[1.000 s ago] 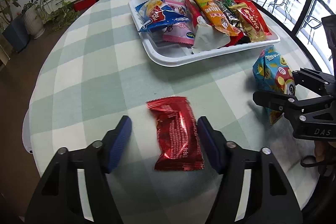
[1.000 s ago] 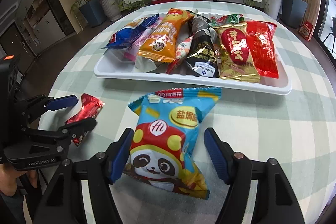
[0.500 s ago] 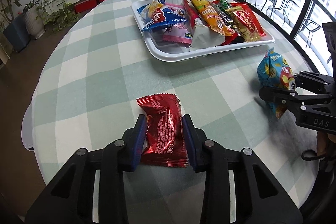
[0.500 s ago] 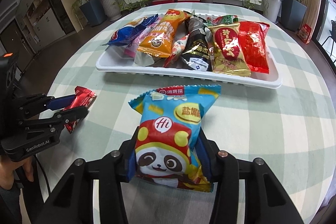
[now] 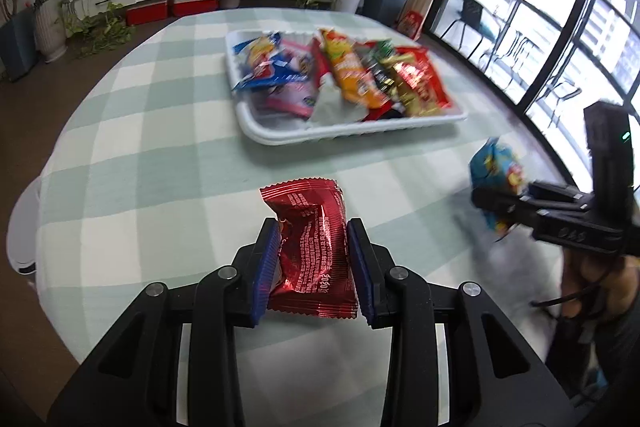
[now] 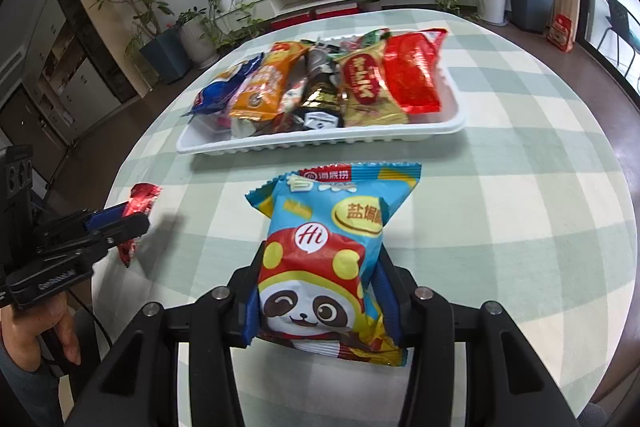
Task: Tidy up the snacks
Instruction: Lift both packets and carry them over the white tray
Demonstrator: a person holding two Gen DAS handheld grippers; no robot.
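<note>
Between the left pads: left hand-held gripper is closed on the red snack packet; its blue pads press both long edges and crumple the foil. The jaws have just been closing on it.
Red snack packet: its far crimped end sticks out past the fingertips, toward the tray; seen from the right wrist view it hangs clear of the tabletop.
Ahead of both hand-held grippers: white tray lies on the green-and-white checked tabletop, well apart from either held packet.
Tray contents: a crowded row of packets, blue at its left end, then orange, dark, gold, and a large red bag at its right end.
Between the right pads: right hand-held gripper is clamped on the blue panda snack bag, pinching its lower half so the sides bulge. These jaws have also just been closing.
Blue panda snack bag: top edge points toward the tray, near its front rim but not touching.
Holding hands: a person's hand grips the left tool's handle.
</note>
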